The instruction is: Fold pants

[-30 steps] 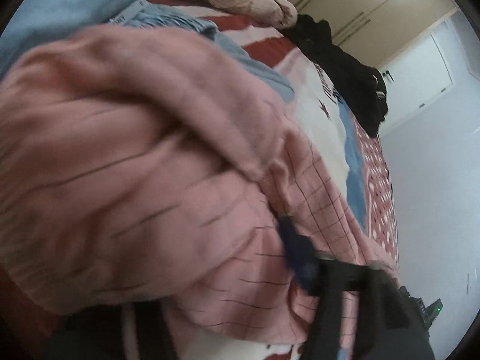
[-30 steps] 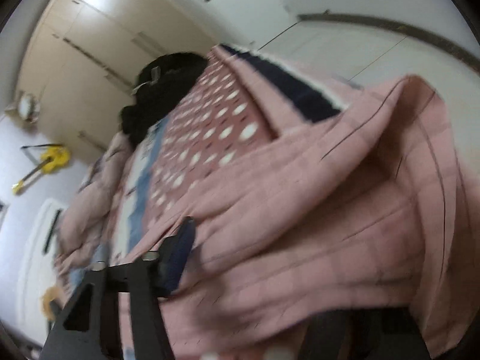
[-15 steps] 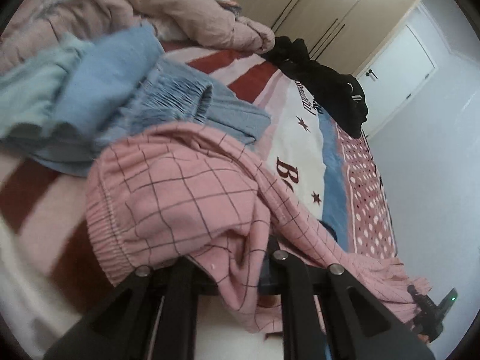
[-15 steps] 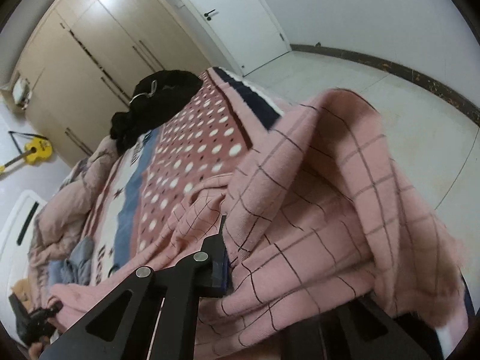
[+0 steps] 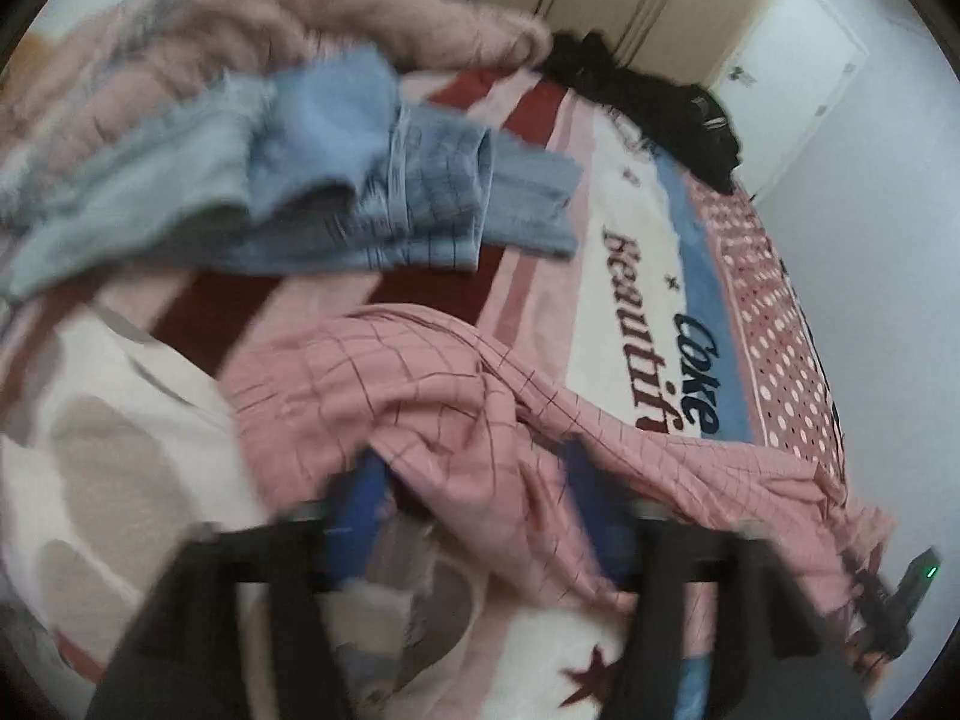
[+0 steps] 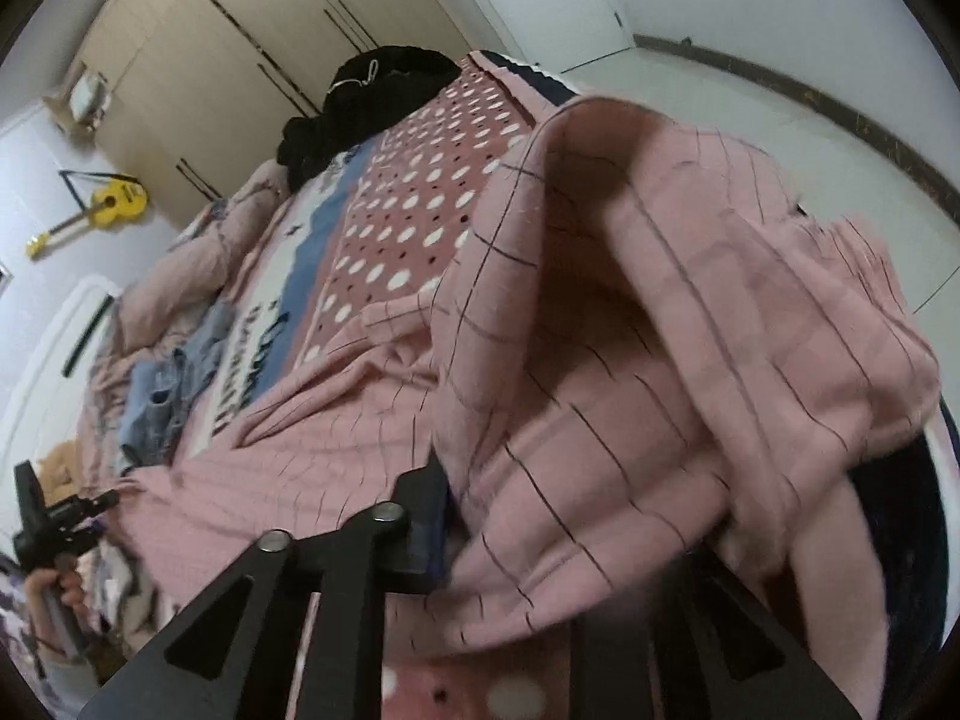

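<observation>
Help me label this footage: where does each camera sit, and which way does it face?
Left wrist: on the left gripper, looking down along the bed toward the wardrobe; its opening jaws straddle the pink checked pants.
Right wrist: on the right gripper, facing the wardrobe; its jaws are opening with pants cloth between them; the other hand shows.
Shared: pants, blue garments, black clothes, bedspread.
</observation>
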